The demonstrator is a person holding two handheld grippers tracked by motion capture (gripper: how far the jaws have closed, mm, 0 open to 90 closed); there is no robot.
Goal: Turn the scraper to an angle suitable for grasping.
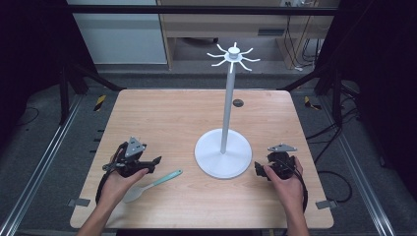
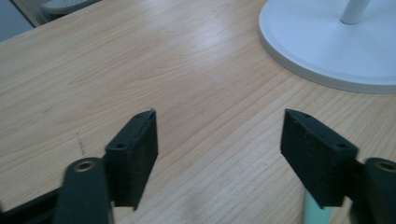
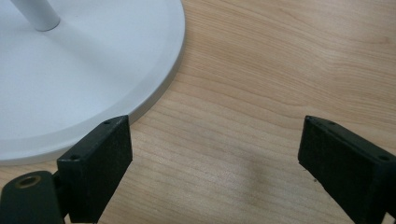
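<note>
Two grippers – left (image 1: 156, 161), right (image 1: 257, 169) – agape, one stand (image 1: 223, 156), one spatula (image 1: 152, 185)

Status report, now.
Left gripper open, empty. Right gripper open, empty. Spatula flat on table beside left gripper. Stand between grippers.

One camera looks down on the whole desk (image 1: 147, 108) from above my side, while my two claw cameras sit low and close, both seeing the white stand (image 1: 223, 157).
</note>
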